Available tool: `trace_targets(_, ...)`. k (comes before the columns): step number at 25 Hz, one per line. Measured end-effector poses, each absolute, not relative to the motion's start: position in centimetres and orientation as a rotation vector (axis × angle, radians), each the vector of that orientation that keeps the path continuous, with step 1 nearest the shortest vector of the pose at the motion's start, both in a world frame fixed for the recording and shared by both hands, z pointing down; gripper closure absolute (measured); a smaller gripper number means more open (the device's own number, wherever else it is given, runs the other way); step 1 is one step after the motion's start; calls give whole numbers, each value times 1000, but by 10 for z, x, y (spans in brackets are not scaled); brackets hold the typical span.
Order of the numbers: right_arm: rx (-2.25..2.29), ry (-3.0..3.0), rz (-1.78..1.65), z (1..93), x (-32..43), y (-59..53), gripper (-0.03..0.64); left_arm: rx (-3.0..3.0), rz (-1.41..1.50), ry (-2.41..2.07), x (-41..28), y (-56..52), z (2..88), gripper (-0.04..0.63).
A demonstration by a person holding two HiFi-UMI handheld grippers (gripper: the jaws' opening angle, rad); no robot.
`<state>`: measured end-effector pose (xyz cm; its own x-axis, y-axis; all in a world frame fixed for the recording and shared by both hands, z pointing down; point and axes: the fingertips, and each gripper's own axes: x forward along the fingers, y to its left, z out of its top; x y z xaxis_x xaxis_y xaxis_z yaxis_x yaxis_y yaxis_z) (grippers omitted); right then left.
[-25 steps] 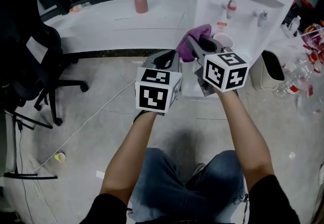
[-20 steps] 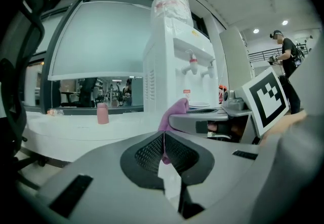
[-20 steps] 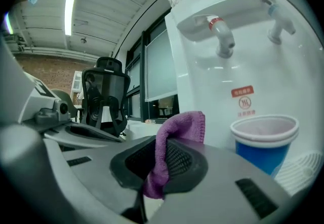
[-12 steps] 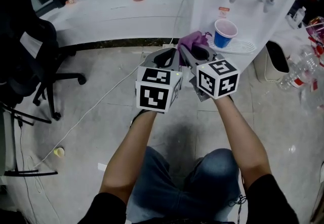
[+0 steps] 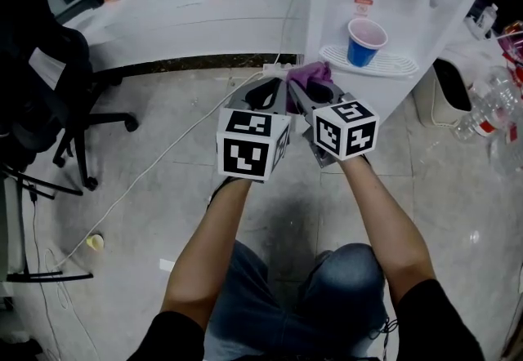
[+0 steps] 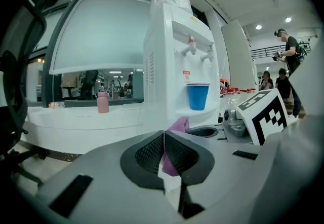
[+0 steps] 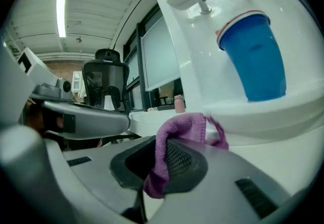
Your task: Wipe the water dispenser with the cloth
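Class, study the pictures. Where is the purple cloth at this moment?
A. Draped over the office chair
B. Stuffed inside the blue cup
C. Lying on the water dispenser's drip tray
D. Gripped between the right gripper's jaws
D: the right gripper view shows the cloth pinched between the closed jaws of the right gripper, with its loose end bunched above them.

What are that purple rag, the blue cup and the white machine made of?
The purple cloth: soft woven or microfibre fabric, by its fuzzy folds and stitched hem.
The blue cup: probably smooth plastic, possibly coated paper; thin rolled rim.
The white water dispenser: glossy moulded plastic, judging by its sheen.
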<state>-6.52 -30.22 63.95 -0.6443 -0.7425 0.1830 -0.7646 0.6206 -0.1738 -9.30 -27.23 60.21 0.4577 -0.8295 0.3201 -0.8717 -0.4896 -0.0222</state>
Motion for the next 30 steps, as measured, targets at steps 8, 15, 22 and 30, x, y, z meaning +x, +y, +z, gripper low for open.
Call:
trace_targets(8, 1356, -2708, 434, 652, -38, -308, 584, 2558, 466, -1488, -84, -274, 615, 568)
trace_targets(15, 1451, -2653, 429, 650, 10, -310, 584, 2592, 472, -1438, -59, -277, 620, 568)
trace_targets(22, 1585, -2564, 425, 652, 74, -311, 584, 2628, 480, -1364, -26, -282, 627, 568)
trace_targets(30, 1726, -2449, 408, 657, 149, -311, 584, 2661, 502, -1285, 2, -288, 635, 568)
